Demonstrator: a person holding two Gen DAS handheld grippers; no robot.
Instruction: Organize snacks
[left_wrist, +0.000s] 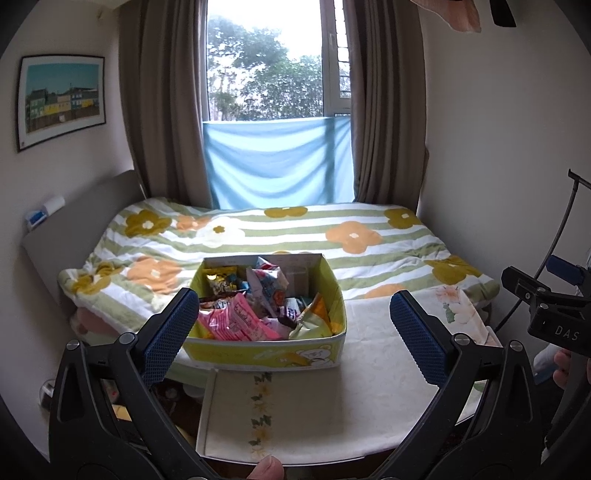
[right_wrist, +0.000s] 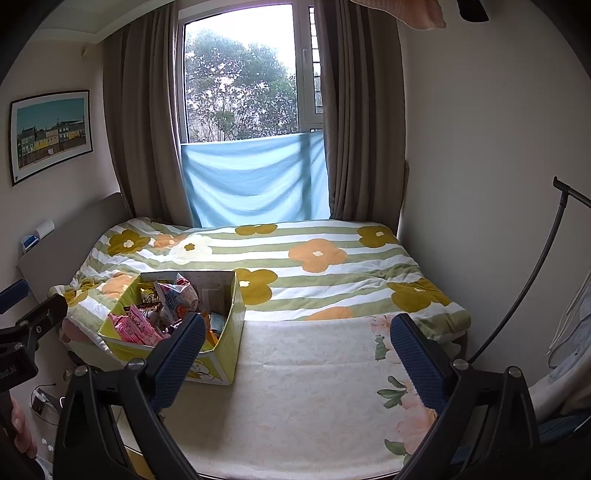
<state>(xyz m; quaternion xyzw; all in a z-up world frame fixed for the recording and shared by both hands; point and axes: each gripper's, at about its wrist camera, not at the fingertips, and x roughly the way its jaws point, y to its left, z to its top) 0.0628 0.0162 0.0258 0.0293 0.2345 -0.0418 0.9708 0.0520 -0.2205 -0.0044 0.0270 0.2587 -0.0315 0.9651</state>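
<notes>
A bed (left_wrist: 280, 236) with a flowered blanket (right_wrist: 332, 266) fills the room. A yellow box (left_wrist: 266, 350) of snacks (left_wrist: 251, 314) sits at its near edge. Left gripper (left_wrist: 295, 336) and right gripper (right_wrist: 299, 354) both gape wide, empty.

Daylight enters through the window (left_wrist: 264, 62) at top centre of both views, where the sky is blown out to plain white. The blue cloth (left_wrist: 279, 162) across its lower part glows, lit from behind. The brown curtains (right_wrist: 142, 122) on either side look dim, and the walls are evenly lit, without glare. On the striped flower blanket (right_wrist: 295, 258) the light is soft. The snack box (right_wrist: 229, 317) casts a faint shadow to its right in the right wrist view. Both pictures are sharp at centre. Fisheye bending curves the curtains and walls, and the corners fall to black. The fingertip (left_wrist: 267, 469) at the lower edge is blurred.
</notes>
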